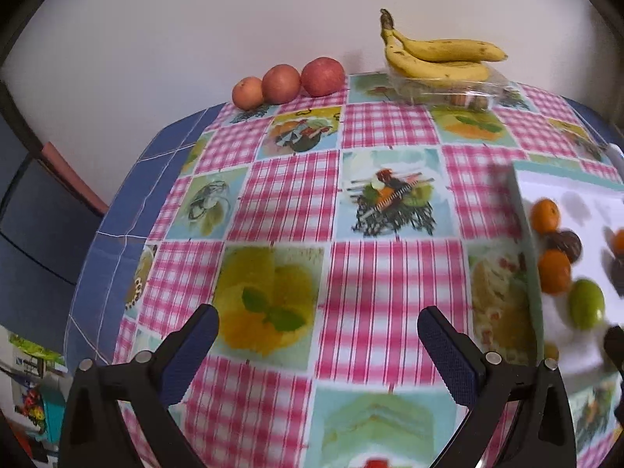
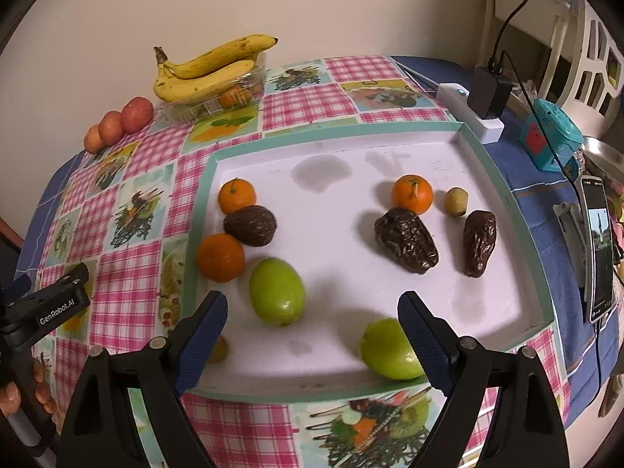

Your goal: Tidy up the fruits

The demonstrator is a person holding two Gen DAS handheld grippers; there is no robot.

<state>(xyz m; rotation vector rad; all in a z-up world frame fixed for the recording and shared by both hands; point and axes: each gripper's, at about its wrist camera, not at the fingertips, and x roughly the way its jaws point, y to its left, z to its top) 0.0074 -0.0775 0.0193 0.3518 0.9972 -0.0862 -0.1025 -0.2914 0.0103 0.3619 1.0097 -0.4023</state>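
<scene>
A white tray [image 2: 409, 148] with a teal rim lies on the checked tablecloth. On it lie three oranges [image 2: 236, 195], a dark walnut-like fruit [image 2: 250, 225], two dates [image 2: 405, 240], a small yellowish fruit [image 2: 456, 201] and two green fruits [image 2: 277, 290]. My right gripper [image 2: 312, 300] hovers open above the tray's near half, its pads touching nothing. One green fruit [image 2: 390, 351] sits by its right finger. My left gripper [image 1: 318, 314] is open over bare tablecloth left of the tray [image 1: 522, 210]. Bananas [image 1: 436, 58] rest on a clear plastic box at the back, three apples [image 1: 288, 82] beside them.
A wall runs right behind the table. A white power strip with a black adapter [image 2: 487, 93], a teal toy [image 2: 550, 136] and a phone on a stand [image 2: 596, 245] stand right of the tray. The table's left edge [image 1: 113, 241] drops off.
</scene>
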